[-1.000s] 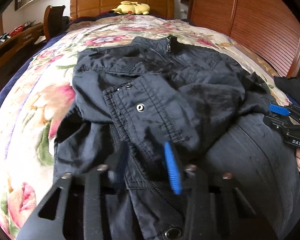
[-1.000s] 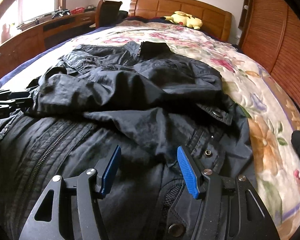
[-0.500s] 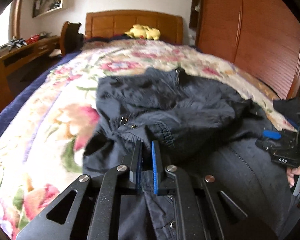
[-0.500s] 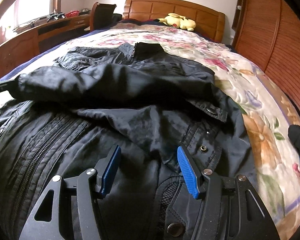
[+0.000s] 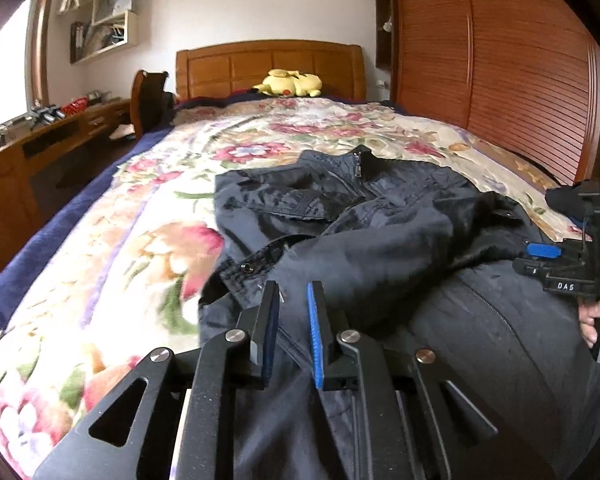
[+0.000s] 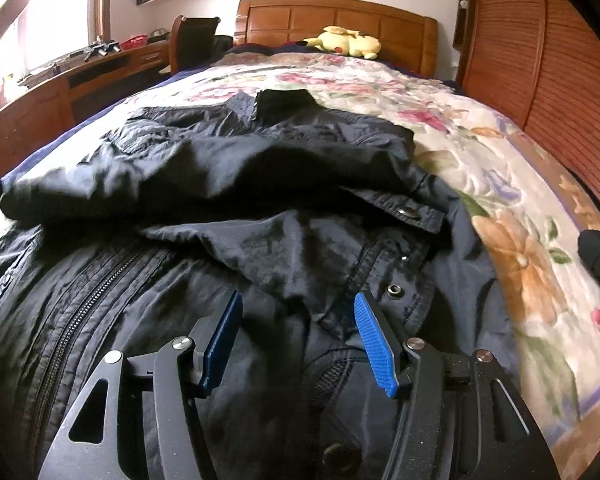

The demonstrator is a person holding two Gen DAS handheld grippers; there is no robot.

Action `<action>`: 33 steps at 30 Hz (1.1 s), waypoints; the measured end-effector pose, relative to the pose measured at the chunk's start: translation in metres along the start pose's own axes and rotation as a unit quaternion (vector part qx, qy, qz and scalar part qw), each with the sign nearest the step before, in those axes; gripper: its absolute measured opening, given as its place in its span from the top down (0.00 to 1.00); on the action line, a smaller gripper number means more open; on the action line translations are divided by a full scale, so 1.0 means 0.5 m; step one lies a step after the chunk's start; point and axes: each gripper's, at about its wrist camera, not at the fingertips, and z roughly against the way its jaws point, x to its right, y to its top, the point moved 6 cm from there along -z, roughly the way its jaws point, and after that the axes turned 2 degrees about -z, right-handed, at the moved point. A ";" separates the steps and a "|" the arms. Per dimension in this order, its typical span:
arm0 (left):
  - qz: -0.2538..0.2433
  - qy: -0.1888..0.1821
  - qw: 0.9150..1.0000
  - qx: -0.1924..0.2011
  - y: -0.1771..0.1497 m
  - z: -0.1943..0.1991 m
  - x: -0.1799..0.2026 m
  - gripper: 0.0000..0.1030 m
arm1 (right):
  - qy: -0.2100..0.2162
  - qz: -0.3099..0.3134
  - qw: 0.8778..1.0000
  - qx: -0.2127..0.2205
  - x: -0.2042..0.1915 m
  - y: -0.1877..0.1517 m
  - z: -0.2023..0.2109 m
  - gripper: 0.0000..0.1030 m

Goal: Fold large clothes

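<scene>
Left hand-held gripper (image 5: 293,300) higher than before, jaws opening, off jacket (image 5: 380,232).

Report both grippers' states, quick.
Left gripper: jaws opening, narrow gap, nothing pinched between them; jacket just beyond.
Right gripper: open over the jacket, holding nothing.

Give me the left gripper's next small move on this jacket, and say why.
Probably draw the left gripper back toward the jacket's near end. Its fingers are opening with no cloth visibly pinched, and the sleeve cuff lies across the jacket just ahead. The right gripper hangs open over that near end, so a two-handed fold looks next.
</scene>
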 end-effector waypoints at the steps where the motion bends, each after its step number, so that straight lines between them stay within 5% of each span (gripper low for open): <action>1: 0.005 -0.002 1.000 0.002 -0.004 0.010 -0.002 0.80 | -0.002 -0.002 1.000 -0.002 0.002 -0.002 0.004 0.41; 4: 0.019 -0.012 1.000 0.017 -0.014 0.050 -0.002 0.59 | -0.006 0.001 1.000 0.009 0.005 -0.014 0.039 0.41; 6: 0.018 -0.012 0.999 0.024 -0.019 0.077 -0.001 0.53 | -0.001 0.006 1.000 0.014 0.009 -0.026 0.070 0.41; 9: 0.018 -0.012 0.999 0.031 -0.021 0.111 0.003 0.24 | -0.003 0.015 1.000 0.022 0.023 -0.049 0.120 0.41; 10: 0.019 -0.013 0.999 0.040 -0.020 0.127 0.003 0.21 | -0.003 0.016 1.000 0.026 0.030 -0.058 0.140 0.41; 19: 0.015 -0.004 0.999 0.042 -0.048 0.193 -0.011 0.21 | -0.002 0.002 0.999 0.041 0.097 -0.117 0.265 0.41; 33: 0.007 0.023 1.000 -0.010 -0.146 0.158 -0.043 0.21 | -0.020 -0.001 1.000 0.002 0.147 -0.178 0.267 0.38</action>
